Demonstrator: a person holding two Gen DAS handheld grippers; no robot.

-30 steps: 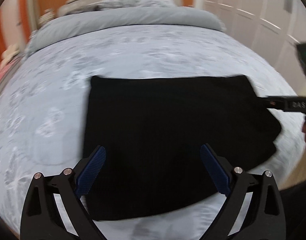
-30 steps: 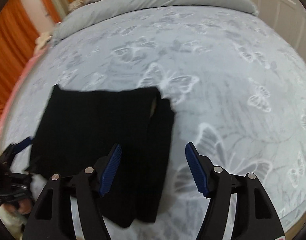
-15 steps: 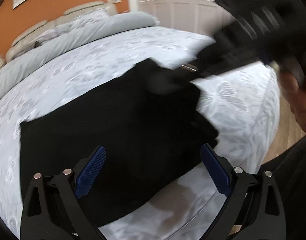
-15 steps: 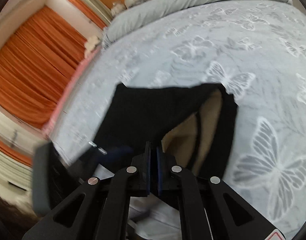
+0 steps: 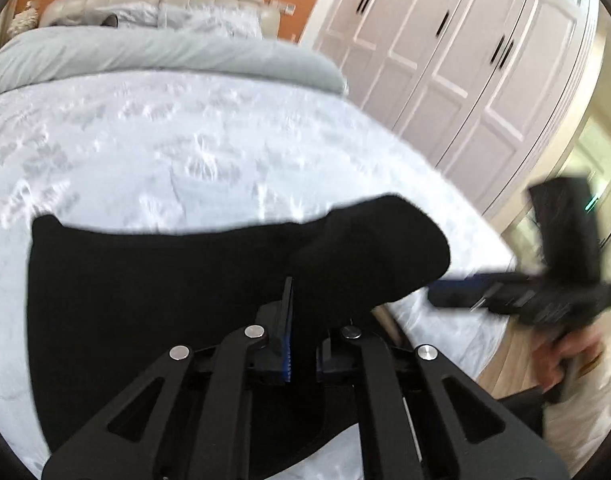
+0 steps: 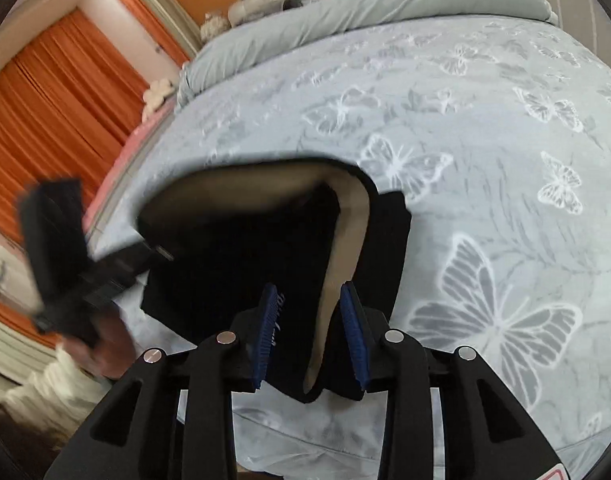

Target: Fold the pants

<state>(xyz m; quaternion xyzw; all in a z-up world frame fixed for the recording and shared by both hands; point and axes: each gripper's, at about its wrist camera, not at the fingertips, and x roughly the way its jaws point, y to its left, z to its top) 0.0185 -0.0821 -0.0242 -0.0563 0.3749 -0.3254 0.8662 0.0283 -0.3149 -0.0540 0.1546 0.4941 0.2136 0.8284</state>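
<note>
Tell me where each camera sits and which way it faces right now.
Left wrist: on the left tool, facing down across the black folded pants toward the white wardrobe doors; the right tool and hand show.
Right wrist: on the right tool, facing the orange curtains; left tool shows.
Shared: pants, butterfly-print bedspread.

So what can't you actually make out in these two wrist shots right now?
- Left wrist view: the left gripper fingertips are buried in the black pants; the right gripper is motion-blurred.
- Right wrist view: the pants' near edge drops behind the right gripper, whose jaws are opening around the fabric; the left gripper is smeared, tips unreadable.
</note>
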